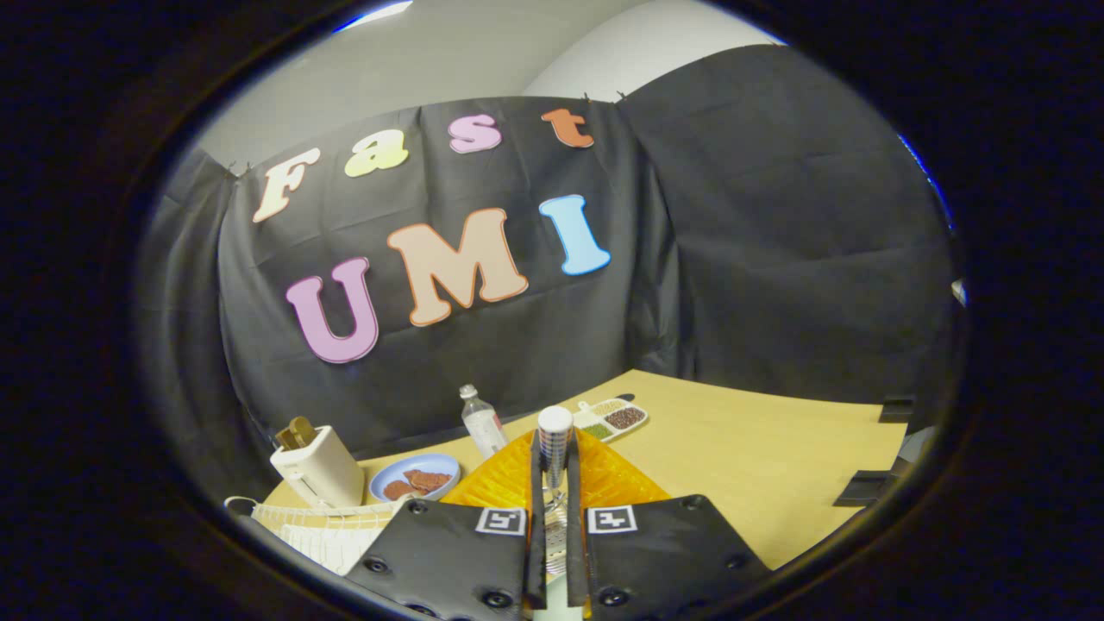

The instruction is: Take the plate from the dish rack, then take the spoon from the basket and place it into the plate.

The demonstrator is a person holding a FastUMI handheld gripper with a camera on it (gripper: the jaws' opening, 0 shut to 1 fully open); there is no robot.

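My gripper (555,473) is shut on the spoon (555,429), a shiny metal piece with a white end that stands up between the two fingers. The orange ribbed plate (617,479) lies on the wooden table right under and just beyond the fingers. The spoon's lower part is hidden by the fingers, so I cannot tell whether it touches the plate. To the left of the fingers, close by, is the white wire basket (323,528).
Beyond the basket stands a cream toaster (319,467) with bread in it. A blue plate (392,473) with food, a clear bottle (483,423) and a divided tray (614,417) of grains lie behind the orange plate. Black brackets (862,488) sit at the table's right edge.
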